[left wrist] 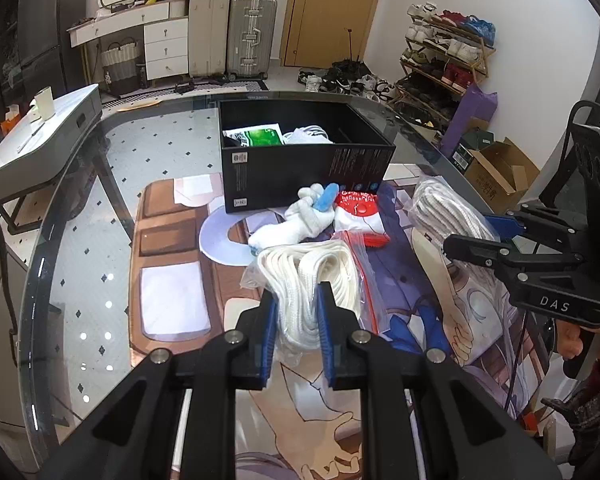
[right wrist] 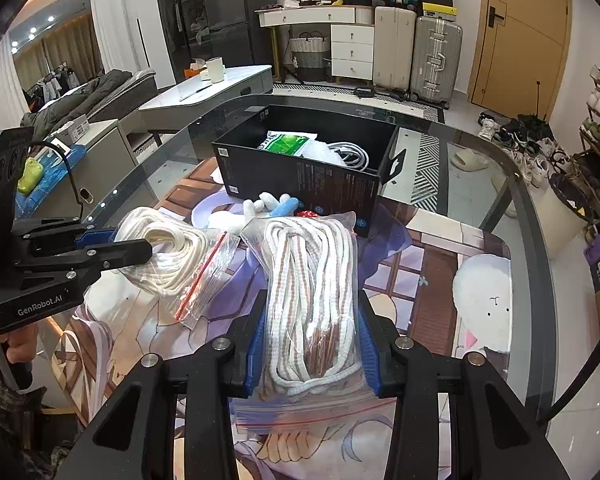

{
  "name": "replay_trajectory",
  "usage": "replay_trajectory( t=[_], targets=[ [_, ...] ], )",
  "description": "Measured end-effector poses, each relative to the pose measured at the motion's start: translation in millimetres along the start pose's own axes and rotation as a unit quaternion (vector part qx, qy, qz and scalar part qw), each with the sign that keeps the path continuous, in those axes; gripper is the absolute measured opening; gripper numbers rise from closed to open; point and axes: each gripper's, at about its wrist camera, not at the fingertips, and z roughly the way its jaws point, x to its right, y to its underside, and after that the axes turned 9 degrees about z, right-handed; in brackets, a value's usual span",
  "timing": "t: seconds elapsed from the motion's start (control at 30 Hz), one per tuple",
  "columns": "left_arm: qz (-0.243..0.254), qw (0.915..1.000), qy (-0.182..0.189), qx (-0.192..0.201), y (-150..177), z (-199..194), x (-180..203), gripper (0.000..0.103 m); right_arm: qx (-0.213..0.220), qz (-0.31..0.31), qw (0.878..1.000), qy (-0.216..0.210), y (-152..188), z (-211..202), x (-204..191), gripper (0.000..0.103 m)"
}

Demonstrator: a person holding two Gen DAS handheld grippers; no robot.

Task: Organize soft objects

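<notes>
A cluttered living room, suitcases by the door, and a glass tabletop (left wrist: 80, 216) with a printed mat. The left hand-held gripper (left wrist: 296, 320) is clamped on a clear zip bag of white coiled rope (left wrist: 312, 276); the right hand-held gripper (right wrist: 312, 344) grips a clear zip bag of brown-striped white rope (right wrist: 312, 280). Both bags run lengthwise toward the open black cardboard box (left wrist: 300, 168) straight ahead near the far edge (both look equally near). White gloves (left wrist: 300, 220) and a red-and-white packet (left wrist: 358, 208) lie between.

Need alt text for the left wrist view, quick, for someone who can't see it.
The left hand-held gripper is shut on a clear bag of white rope above a printed mat. Beyond lie white gloves and an open black box; the right hand-held gripper grips another rope bag.
</notes>
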Motion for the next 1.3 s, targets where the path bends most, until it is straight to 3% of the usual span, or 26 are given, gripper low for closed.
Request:
replay_trajectory(
  t=[0.6, 1.3],
  targets=[
    [0.026, 0.9987, -0.039, 0.023, -37, -13, -6, 0.016, 0.028, -0.013, 0.999, 0.011, -31, -11, 9, 0.040],
    [0.035, 0.9982, -0.033, 0.034, -80, -1, -14, 0.016, 0.044, -0.020, 0.999, 0.001, -75, -1, 17, 0.040]
  ],
)
